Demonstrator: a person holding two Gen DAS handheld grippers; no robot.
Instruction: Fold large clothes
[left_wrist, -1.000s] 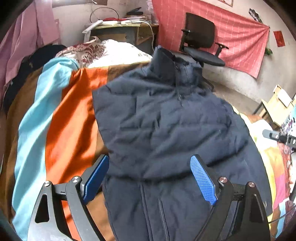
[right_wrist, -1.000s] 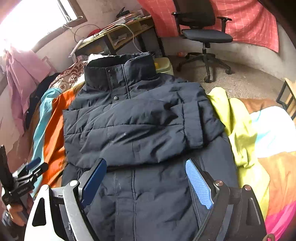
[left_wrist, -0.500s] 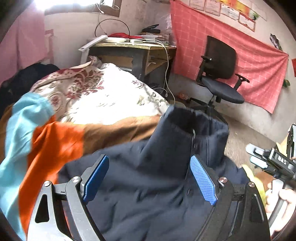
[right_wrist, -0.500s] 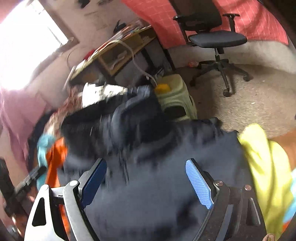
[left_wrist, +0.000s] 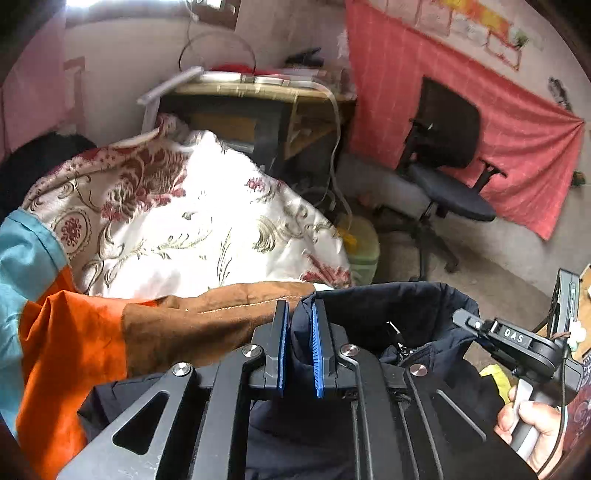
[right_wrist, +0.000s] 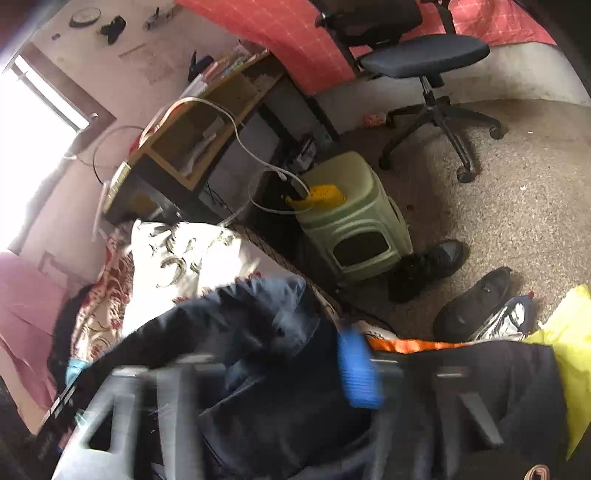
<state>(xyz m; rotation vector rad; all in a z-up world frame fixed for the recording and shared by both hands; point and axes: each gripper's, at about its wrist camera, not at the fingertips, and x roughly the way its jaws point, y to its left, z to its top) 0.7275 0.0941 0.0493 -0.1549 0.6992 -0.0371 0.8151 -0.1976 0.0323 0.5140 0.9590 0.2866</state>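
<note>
A dark navy padded jacket lies on the bed, its collar toward the desk. My left gripper is at the collar's left end. Its jaws are closing, and the blue pads pinch a fold of collar fabric. A hand holds my right gripper at the collar's right end. In the blurred right wrist view the jacket fills the closing right gripper. One blue pad lies against the fabric; the other is hidden under it.
An orange, brown and blue bedspread and a floral quilt lie left of the collar. Beyond the bed edge stand a desk, a green stool and an office chair. Shoes lie on the floor; a yellow cloth is on the right.
Both grippers moved up the jacket from its lower body to the collar. Both went from wide open to closed on collar fabric.
</note>
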